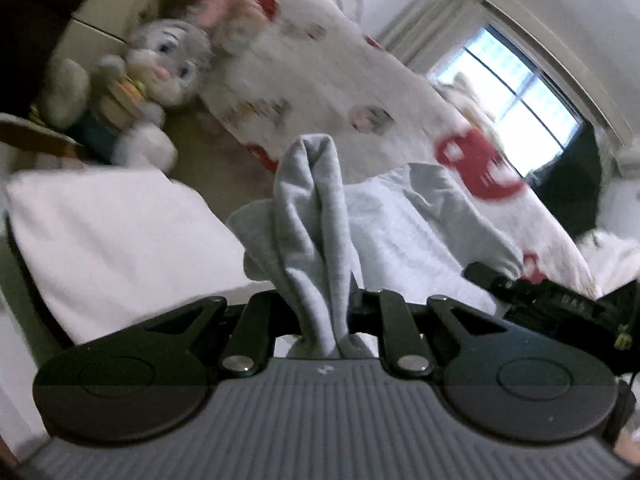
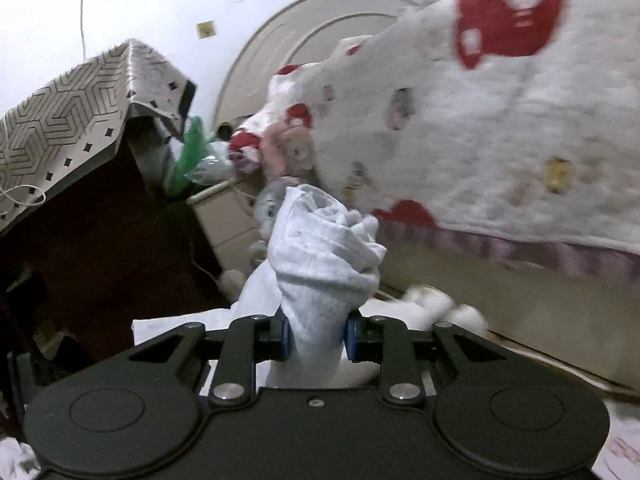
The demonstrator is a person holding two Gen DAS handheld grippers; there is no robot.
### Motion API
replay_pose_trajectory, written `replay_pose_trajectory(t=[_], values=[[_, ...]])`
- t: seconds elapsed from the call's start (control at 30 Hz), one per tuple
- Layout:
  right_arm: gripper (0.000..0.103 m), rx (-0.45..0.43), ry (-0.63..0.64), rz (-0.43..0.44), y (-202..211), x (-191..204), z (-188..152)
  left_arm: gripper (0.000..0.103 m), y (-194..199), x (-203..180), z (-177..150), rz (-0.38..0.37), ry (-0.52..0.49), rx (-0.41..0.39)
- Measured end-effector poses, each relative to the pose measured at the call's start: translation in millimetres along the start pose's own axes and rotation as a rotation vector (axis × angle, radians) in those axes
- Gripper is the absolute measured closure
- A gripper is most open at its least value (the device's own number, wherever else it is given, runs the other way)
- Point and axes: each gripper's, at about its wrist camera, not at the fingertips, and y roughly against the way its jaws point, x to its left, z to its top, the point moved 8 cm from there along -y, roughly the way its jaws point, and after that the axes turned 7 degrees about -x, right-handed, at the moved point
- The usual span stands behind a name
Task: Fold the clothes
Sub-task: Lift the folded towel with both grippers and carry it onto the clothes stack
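We are clamping the left gripper (image 1: 316, 300) on a bunch of the grey garment (image 1: 312, 216), which is rising toward twelve o'clock. We are pinching the right gripper (image 2: 318, 334) on its pale fabric (image 2: 324, 248). Soft, light, floppy; hems are probably gripping best.

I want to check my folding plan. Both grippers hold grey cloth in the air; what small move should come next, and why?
Probably draw the two grippers apart to stretch the cloth flat. The left gripper pinches a bunched grey garment, and the right gripper clamps a crumpled wad, so no edge lies straight yet.
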Motion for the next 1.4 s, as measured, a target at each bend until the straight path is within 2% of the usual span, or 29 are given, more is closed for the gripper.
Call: replay_pose_trajectory(t=[0.07,0.1,0.2,0.23,0.27,0.33,0.4,0.47,0.5,0.6,0.67,0.73,0.83,0.87,0.9,0.93,1.0,1.1,1.13,1.2,1.23,1.27,1.3,1.33,1.4], values=[[0.074,-0.004,-0.045,0.036,-33,4,-3,0.090,-6,19,14,0.051,-0.050,-0.039],[0.074,-0.007,-0.070,0.048,-49,4,-6,0.090,-10,31,20,0.059,-0.032,-0.050],[0.074,-0.029,-0.115,0.068,-93,4,-21,0.090,-21,81,28,0.075,0.160,-0.063],[0.074,-0.029,-0.156,0.079,-106,0,-28,0.090,-26,97,27,0.098,0.184,-0.065],[0.074,-0.021,-0.202,0.086,-120,-7,-35,0.090,-32,110,19,0.127,0.189,-0.042],[0.071,0.008,-0.196,0.045,-148,-19,-59,0.090,-46,134,-2,0.187,0.194,0.022],[0.061,0.044,-0.176,-0.023,-173,-33,-87,0.088,-56,150,-18,0.233,0.190,0.053],[0.054,0.068,-0.206,-0.107,-180,-49,-115,0.088,-61,159,-23,0.221,0.222,0.050],[0.050,0.024,-0.263,-0.096,-175,-55,-121,0.088,-62,161,-21,0.208,0.243,0.045],[0.046,-0.108,-0.499,-0.018,-160,-77,-135,0.086,-68,164,-17,0.178,0.221,0.048],[0.046,-0.106,-0.596,-0.008,-170,-84,-136,0.086,-72,168,-16,0.177,0.235,0.043],[0.044,-0.046,-0.529,-0.037,-184,-77,-124,0.087,-72,169,-15,0.171,0.239,0.045],[0.041,0.020,-0.329,-0.084,-198,-63,-104,0.089,-65,159,-14,0.159,0.189,0.052],[0.054,0.015,-0.259,-0.079,-198,-59,-99,0.089,-63,156,-14,0.154,0.172,0.055],[0.061,0.000,-0.188,-0.059,-194,-55,-94,0.090,-61,150,-12,0.133,0.161,0.050],[0.063,-0.019,-0.137,-0.036,-188,-51,-89,0.090,-59,143,-9,0.106,0.152,0.042],[0.064,-0.071,-0.164,0.002,-173,-52,-75,0.090,-55,129,-4,0.054,0.141,0.030],[0.065,-0.066,-0.202,0.012,-168,-60,-61,0.090,-58,125,-9,0.053,0.165,0.068],[0.065,-0.049,-0.193,-0.011,-168,-64,-61,0.090,-60,127,-14,0.047,0.202,0.089],[0.065,-0.005,-0.137,-0.114,-175,-71,-70,0.090,-63,138,-22,0.065,0.298,0.115],[0.064,0.001,-0.112,-0.130,-178,-72,-72,0.088,-63,140,-22,0.094,0.265,0.125],[0.056,0.006,-0.087,-0.145,-180,-73,-75,0.087,-63,140,-22,0.130,0.204,0.134],[0.040,0.023,-0.066,-0.162,-185,-75,-78,0.086,-62,141,-21,0.165,0.142,0.142],[0.034,0.040,-0.064,-0.170,-188,-80,-80,0.086,-60,136,-18,0.175,0.076,0.139],[0.032,0.039,-0.101,-0.162,-188,-89,-80,0.086,-53,121,-8,0.170,-0.018,0.094]])
